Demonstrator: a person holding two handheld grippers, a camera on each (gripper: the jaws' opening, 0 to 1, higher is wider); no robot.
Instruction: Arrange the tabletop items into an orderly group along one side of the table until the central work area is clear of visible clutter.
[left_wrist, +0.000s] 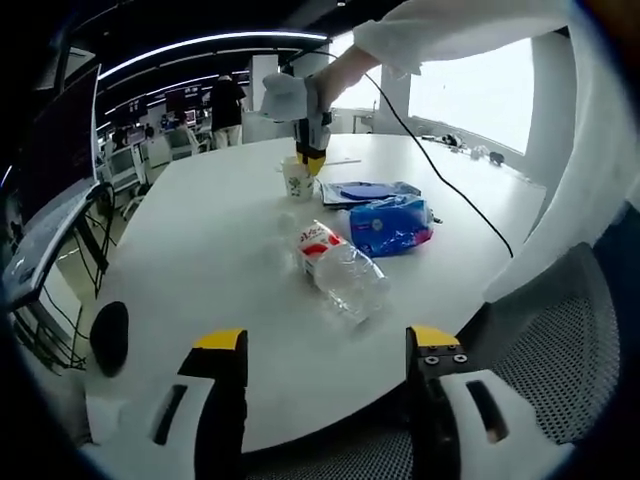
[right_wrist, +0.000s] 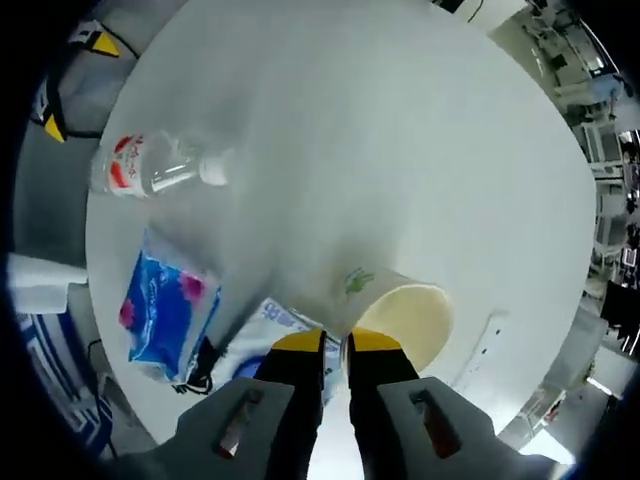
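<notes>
In the left gripper view, the left hand-held gripper (left_wrist: 328, 352) hung released at the near edge of the round white worktop (left_wrist: 200, 250), its yellow-tipped jaws wide apart and grasping nothing. Just beyond it lay a clear plastic bottle with a red-and-white label (left_wrist: 340, 268), on its side and so free to roll. Past that sat a blue soft pack of tissues (left_wrist: 392, 224) beside a flat blue-and-white packet (left_wrist: 366, 192), and farther still a white paper cup with a green print (left_wrist: 296, 178). The right hand-held gripper (left_wrist: 311, 160) reached down onto the cup's rim from above. These things sat loosely toward the middle, so they still counted as clutter. A black cable (left_wrist: 450, 185) crossed the worktop on the right; the left half lay bare, offering open room to slide things. A black object (left_wrist: 109, 336) rested near the left edge.

In the right gripper view, the right hand-held gripper (right_wrist: 336, 342) looked down with its jaws nearly together, clenched on the near rim of the paper cup (right_wrist: 398, 305), probably to lift or drag it. The tissue pack (right_wrist: 163, 310) and flat packet (right_wrist: 278, 322) lay close to the left, the bottle (right_wrist: 155, 165) beyond. Wide bare surface stretched ahead to the far edge.
</notes>
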